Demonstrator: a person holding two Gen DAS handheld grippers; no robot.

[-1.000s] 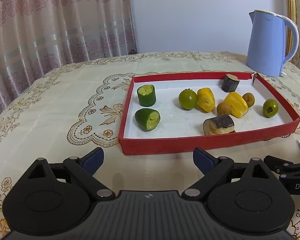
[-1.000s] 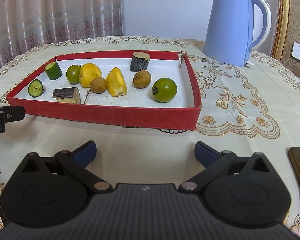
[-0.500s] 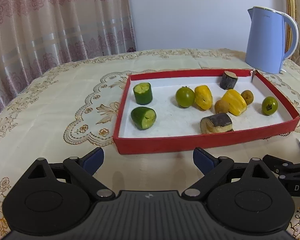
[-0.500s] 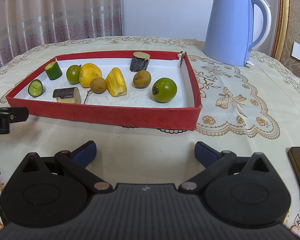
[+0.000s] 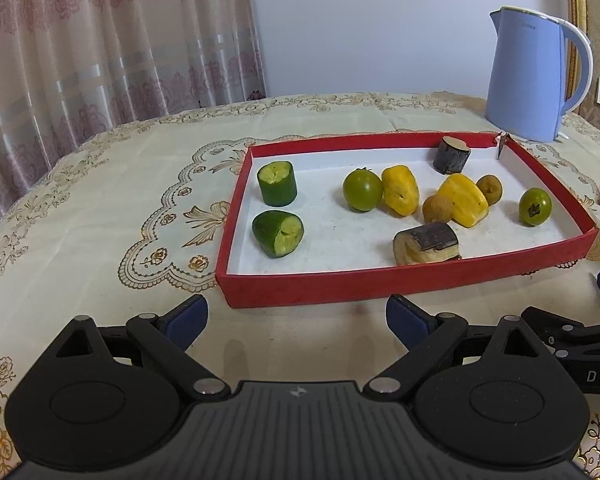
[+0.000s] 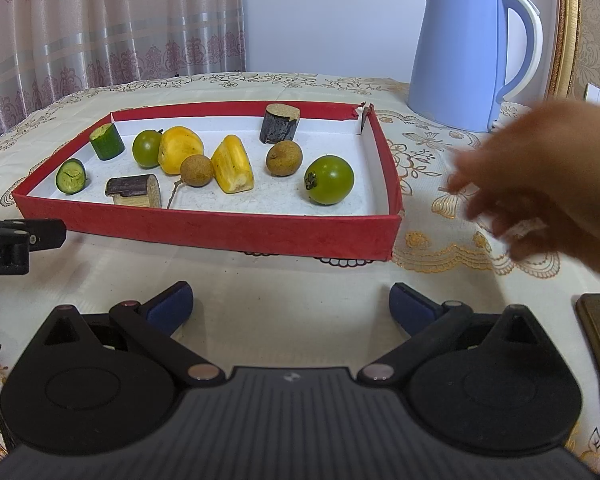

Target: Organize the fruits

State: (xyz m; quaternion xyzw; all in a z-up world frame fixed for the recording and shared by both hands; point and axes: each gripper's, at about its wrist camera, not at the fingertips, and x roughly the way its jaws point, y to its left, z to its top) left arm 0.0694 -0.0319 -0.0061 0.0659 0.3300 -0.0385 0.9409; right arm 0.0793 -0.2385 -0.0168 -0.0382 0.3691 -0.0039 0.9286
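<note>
Your left gripper (image 5: 297, 315) and right gripper (image 6: 290, 303) both sit spread wide and empty on the tablecloth (image 5: 100, 208) just short of the red tray (image 6: 204, 227), where the cut fruits (image 6: 233, 164) lie scattered, while a blurred bare hand (image 6: 540, 184) hangs beside its right wall.

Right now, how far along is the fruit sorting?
Nothing looks sorted yet: the fruit pieces lie mixed in the red tray. Left gripper and right gripper are open and empty, short of the tray. A blurred bare hand reaches in at the right. All the sorting remains.
</note>
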